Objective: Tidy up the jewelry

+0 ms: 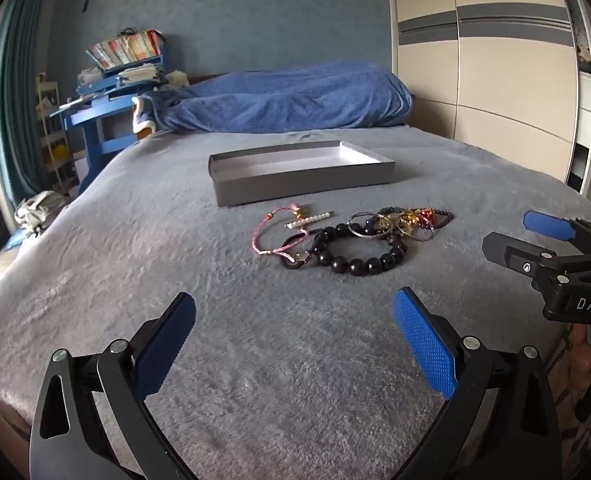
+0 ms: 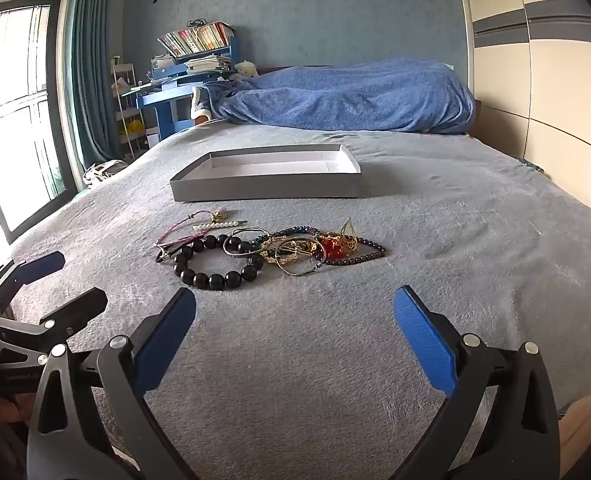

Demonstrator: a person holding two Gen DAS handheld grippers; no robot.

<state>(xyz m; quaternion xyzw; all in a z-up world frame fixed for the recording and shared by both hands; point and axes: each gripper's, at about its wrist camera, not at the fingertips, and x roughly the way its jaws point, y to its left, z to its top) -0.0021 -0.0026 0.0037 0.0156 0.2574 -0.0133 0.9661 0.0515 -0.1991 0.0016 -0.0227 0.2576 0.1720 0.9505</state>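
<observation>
A pile of jewelry lies on the grey bed cover [image 1: 175, 240]: a black bead bracelet [image 1: 359, 266], [image 2: 215, 278], a pink cord bracelet [image 1: 267, 232], a pearl clip [image 1: 311, 219], silver rings and gold and red pieces [image 2: 327, 246]. Behind it stands an open grey shallow box [image 1: 303, 182], [image 2: 267, 190] with a white inside, empty. My left gripper [image 1: 295, 332] is open and empty, in front of the pile. My right gripper [image 2: 295, 332] is open and empty, also in front of the pile; it also shows at the right edge of the left wrist view [image 1: 535, 236].
A blue blanket [image 1: 287, 104] is heaped at the head of the bed. A blue desk with books [image 1: 111, 92] stands at the left, a wardrobe [image 1: 495, 60] at the right, a window [image 2: 15, 100] at the far left.
</observation>
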